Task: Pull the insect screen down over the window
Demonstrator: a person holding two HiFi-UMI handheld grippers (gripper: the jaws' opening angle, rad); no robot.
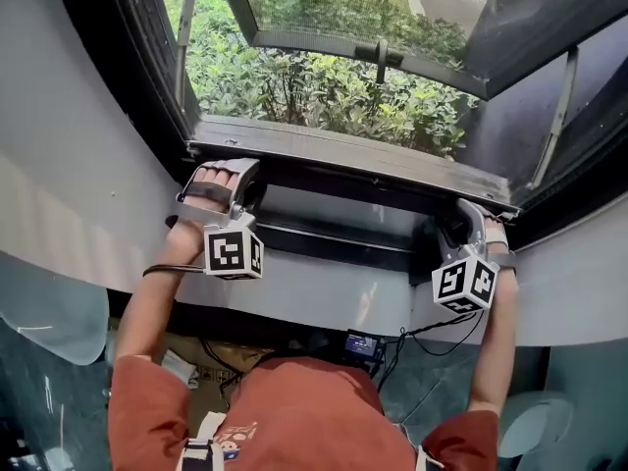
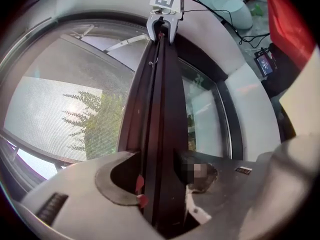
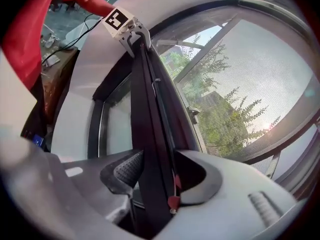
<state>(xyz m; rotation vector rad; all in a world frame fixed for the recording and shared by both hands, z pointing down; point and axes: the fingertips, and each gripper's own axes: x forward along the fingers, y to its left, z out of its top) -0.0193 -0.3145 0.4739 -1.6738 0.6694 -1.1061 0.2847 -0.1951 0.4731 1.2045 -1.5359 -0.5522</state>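
Insect screen's pull bar [image 1: 353, 160] runs sideways just above the lower window frame [image 1: 334, 241]; left gripper [image 1: 231, 192] clamps its left end, right gripper [image 1: 461, 226] its right end, both equally placed for pulling straight down

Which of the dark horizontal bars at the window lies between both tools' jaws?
The insect screen's bottom bar, the middle one: it runs from the left tool to the right tool. The sash rail with the handle lies farther out, untouched.

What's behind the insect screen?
Through the insect screen: green bushes and the window sash, swung outward. Leaves hide the ground below. The left hand-held gripper and right hand-held gripper clamp its bottom bar.
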